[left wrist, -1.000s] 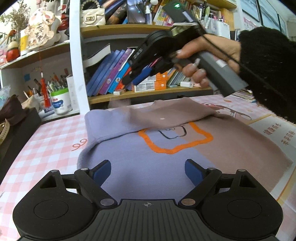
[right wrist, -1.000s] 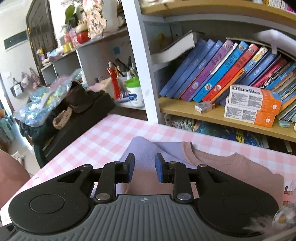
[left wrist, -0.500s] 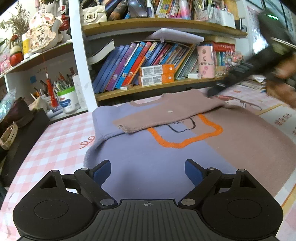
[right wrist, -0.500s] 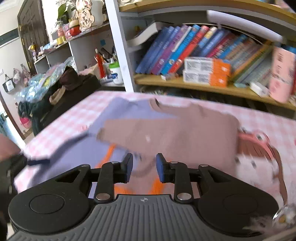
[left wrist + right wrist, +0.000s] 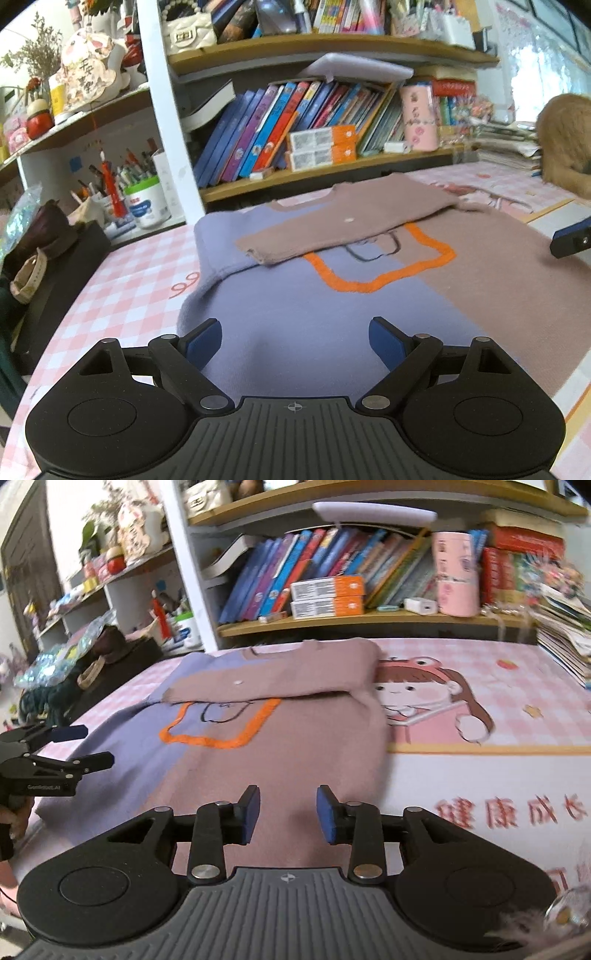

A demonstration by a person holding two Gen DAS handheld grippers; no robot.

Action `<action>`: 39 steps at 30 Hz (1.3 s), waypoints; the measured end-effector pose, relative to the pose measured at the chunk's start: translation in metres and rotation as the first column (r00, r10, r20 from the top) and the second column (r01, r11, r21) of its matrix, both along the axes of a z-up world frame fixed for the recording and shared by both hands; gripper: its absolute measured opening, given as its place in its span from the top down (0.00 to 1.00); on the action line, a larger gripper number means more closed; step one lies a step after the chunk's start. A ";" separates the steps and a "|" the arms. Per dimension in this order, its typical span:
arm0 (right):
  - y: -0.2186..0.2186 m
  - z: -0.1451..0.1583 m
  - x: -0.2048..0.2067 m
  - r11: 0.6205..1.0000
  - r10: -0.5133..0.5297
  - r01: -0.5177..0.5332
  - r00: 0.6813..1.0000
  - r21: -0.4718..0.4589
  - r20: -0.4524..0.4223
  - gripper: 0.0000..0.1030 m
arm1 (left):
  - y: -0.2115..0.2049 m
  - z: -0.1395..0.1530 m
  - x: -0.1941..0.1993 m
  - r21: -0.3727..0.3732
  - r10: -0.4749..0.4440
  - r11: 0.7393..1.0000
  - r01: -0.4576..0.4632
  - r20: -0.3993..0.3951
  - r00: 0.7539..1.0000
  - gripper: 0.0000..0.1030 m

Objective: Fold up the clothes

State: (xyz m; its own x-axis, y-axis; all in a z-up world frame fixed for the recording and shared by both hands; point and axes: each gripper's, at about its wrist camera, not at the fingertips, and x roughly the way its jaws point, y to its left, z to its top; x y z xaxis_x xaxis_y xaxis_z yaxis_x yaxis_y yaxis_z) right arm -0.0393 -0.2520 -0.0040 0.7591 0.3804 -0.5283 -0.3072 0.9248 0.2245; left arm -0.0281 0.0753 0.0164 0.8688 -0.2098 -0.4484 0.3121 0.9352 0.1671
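A sweater (image 5: 332, 314) (image 5: 288, 753), lilac on one half and mauve on the other with an orange outline on the chest, lies flat on the pink checked table. One mauve sleeve (image 5: 343, 225) (image 5: 280, 679) is folded across its upper part. My left gripper (image 5: 295, 341) hovers wide open over the lilac hem, holding nothing. My right gripper (image 5: 287, 814) sits low over the mauve hem near the sweater's right edge; its jaws are opening with only flat cloth beneath them. One right fingertip (image 5: 572, 242) shows at the left view's edge, and the left gripper (image 5: 70, 746) appears in the right view.
A bookshelf (image 5: 332, 173) with books and boxes runs along the table's far side. A dark bag (image 5: 48, 258) sits at the left edge, a pen cup (image 5: 146, 203) behind it. The tablecloth's cartoon print (image 5: 436, 705) lies right of the sweater; stacked papers (image 5: 565, 635) stand far right.
My right gripper let the mauve sleeve lie across the chest, swung from the collar down to the near right hem and widened its jaws. The left gripper stayed put and open.
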 end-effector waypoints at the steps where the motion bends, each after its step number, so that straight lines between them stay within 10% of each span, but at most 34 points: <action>1: -0.004 0.000 -0.002 1.000 -0.008 0.008 1.000 0.003 0.000 0.67 | 0.003 0.002 -0.004 -0.020 -0.007 1.000 0.007 0.025 1.000 0.13; 9: -0.028 -0.005 -0.010 0.998 -0.047 0.047 0.999 0.034 -0.012 0.65 | 0.023 0.007 -0.024 -0.120 0.052 0.991 -0.054 -0.022 0.998 0.13; 18: -0.029 -0.010 -0.014 0.998 -0.041 0.042 0.999 0.040 -0.028 0.65 | 0.042 0.004 -0.023 -0.106 0.181 0.977 -0.188 -0.070 0.981 0.13; 39: -0.029 -0.011 -0.014 0.998 -0.039 0.041 0.998 0.038 -0.040 0.64 | 0.038 0.006 -0.025 -0.065 0.178 0.981 -0.182 -0.066 0.982 0.13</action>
State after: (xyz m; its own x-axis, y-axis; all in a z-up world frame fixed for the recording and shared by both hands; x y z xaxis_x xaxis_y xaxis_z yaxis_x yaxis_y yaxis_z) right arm -0.0534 -0.2815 -0.0148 0.7533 0.3707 -0.5433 -0.2605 0.9266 0.2711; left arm -0.0533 0.1135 0.0220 0.8673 -0.0856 -0.4903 0.1451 0.9858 0.0846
